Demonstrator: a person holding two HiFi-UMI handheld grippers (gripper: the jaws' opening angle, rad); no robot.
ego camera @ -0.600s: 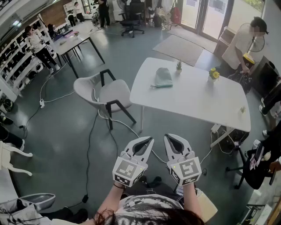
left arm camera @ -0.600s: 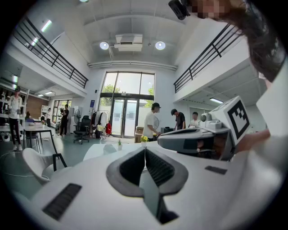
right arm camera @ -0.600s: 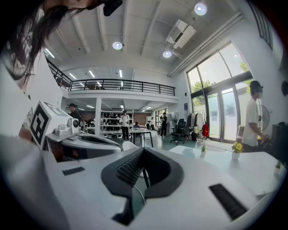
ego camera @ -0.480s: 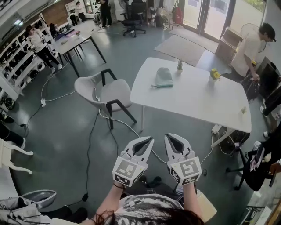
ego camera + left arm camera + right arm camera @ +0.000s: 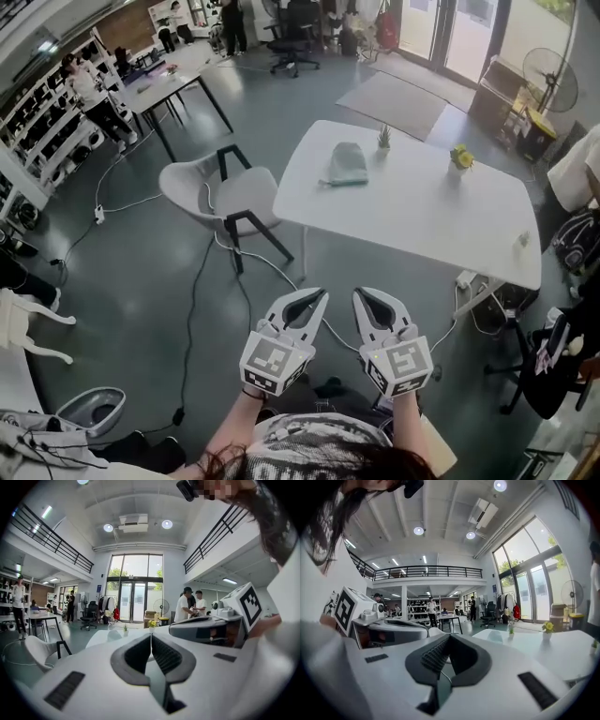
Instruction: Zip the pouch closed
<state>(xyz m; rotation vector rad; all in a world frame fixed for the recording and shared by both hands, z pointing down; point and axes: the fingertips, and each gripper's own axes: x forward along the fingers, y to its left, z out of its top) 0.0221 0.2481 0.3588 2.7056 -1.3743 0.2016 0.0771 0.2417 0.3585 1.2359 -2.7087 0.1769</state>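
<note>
A pale green pouch [image 5: 348, 165] lies at the far left of the white table [image 5: 422, 211], well ahead of both grippers. My left gripper [image 5: 322, 296] and right gripper [image 5: 357, 292] are held side by side over the floor, short of the table's near edge. Both point toward the table, and both are shut with nothing between their jaws. In the left gripper view the fingertips of the left gripper [image 5: 151, 634] meet, with the table beyond them. In the right gripper view the tips of the right gripper [image 5: 449, 636] also touch.
A grey chair [image 5: 230, 197] stands left of the table, with cables [image 5: 192, 309] trailing over the floor. On the table are a small plant [image 5: 382, 139] and a pot of yellow flowers [image 5: 459, 157]. A person [image 5: 574, 173] is at the right edge; others stand at the back.
Both grippers have stayed where they were. The person at the back right has moved further right, now mostly out of the head view.
</note>
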